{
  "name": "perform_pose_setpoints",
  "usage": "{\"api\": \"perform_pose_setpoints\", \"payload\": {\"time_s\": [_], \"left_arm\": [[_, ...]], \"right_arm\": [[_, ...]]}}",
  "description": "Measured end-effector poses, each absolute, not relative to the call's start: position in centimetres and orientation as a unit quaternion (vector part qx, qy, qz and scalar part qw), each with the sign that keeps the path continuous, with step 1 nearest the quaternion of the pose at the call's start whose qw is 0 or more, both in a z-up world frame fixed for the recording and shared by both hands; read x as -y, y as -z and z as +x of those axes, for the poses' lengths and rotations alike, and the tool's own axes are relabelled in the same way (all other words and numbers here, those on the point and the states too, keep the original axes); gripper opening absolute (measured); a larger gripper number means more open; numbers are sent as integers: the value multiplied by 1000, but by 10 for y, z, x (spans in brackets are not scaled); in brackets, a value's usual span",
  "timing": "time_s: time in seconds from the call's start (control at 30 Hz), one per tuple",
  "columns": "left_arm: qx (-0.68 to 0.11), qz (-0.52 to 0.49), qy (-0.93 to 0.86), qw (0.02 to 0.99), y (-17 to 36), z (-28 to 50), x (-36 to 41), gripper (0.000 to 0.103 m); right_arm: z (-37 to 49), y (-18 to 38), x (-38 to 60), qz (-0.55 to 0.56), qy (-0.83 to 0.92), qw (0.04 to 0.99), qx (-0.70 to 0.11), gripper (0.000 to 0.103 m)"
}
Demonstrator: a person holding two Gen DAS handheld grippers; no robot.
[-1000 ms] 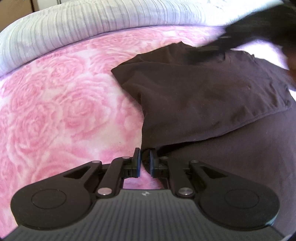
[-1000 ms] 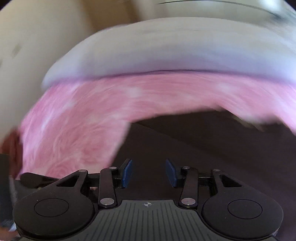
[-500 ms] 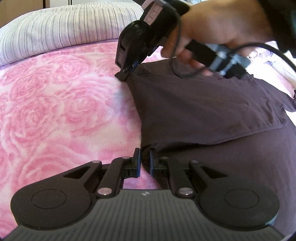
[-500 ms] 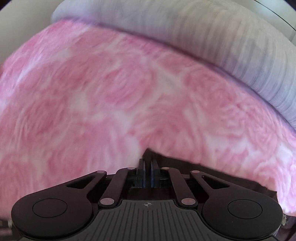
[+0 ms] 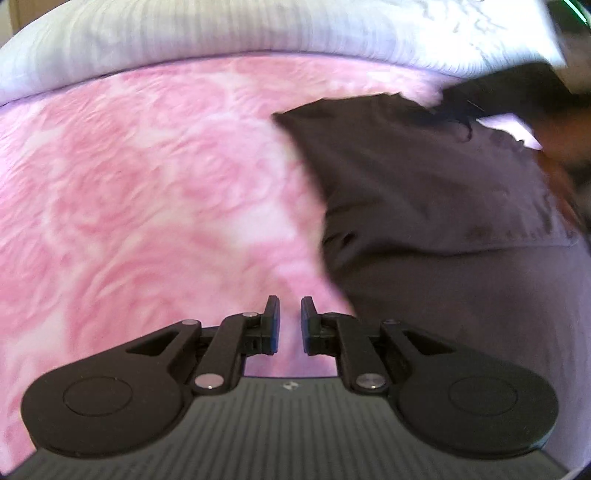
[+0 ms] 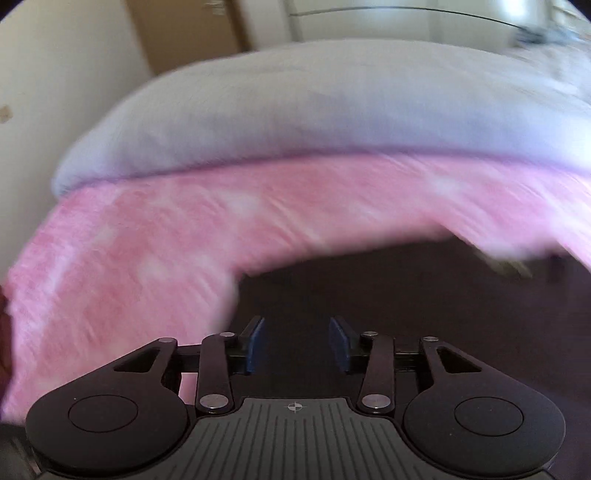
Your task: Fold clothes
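One dark brown garment [image 5: 443,206] is lying on a pink rose-patterned bedspread [image 5: 147,192], with one pale striped pillow [image 5: 221,33] running along the far edge. The cloth is looking matte and soft, partly folded: an upper layer is lapping over a lower one, its hem crossing diagonally ahead and to the right of the left gripper [image 5: 290,321]. The garment's near edge is sitting just right of that gripper's fingertips.

Two handheld grippers are working the bed. The left gripper is tilting steeply down over the bedspread, its jaws standing a narrow gap apart with only pink fabric showing between them and nothing held. The right gripper [image 6: 297,345], also angling downward, is hovering over the garment [image 6: 406,295], which is spreading ahead of it and to its right; its jaws have just been opening and are now standing apart, pinching nothing. At the far right of the left gripper's view, a blurred hand [image 5: 561,147] is showing above the cloth.
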State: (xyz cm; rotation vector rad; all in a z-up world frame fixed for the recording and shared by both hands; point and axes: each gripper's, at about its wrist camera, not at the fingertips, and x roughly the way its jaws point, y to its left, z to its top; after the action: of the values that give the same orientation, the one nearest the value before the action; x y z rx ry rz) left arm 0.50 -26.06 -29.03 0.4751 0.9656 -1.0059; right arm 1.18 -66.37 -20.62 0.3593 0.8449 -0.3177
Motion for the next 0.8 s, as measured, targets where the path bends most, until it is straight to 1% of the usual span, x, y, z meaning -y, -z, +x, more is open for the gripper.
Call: {"api": "perform_pose_setpoints", "payload": {"time_s": [0.1, 0.23, 0.27, 0.33, 0.47, 0.53, 0.63, 0.8], "left_arm": [[-446, 230, 442, 743, 278, -1, 243, 10], [-443, 254, 422, 749, 257, -15, 224, 10], [-442, 258, 416, 752, 252, -18, 221, 10], [-441, 260, 405, 757, 240, -24, 219, 10], [-432, 254, 411, 761, 212, -37, 227, 10], [-418, 257, 434, 755, 197, -44, 238, 13], [-394, 256, 475, 744, 178, -52, 253, 19], [-367, 267, 525, 720, 170, -59, 276, 21]], "right_arm": [[-61, 225, 683, 212, 229, 845, -435, 45], [-152, 234, 716, 304, 287, 805, -421, 45], [-169, 234, 722, 313, 305, 791, -428, 47], [-194, 230, 728, 322, 318, 780, -432, 47], [-226, 212, 730, 334, 338, 762, -441, 49], [-241, 199, 727, 338, 354, 756, -436, 49], [-266, 180, 723, 363, 392, 739, -410, 50], [-319, 137, 715, 402, 470, 706, -344, 51]]}}
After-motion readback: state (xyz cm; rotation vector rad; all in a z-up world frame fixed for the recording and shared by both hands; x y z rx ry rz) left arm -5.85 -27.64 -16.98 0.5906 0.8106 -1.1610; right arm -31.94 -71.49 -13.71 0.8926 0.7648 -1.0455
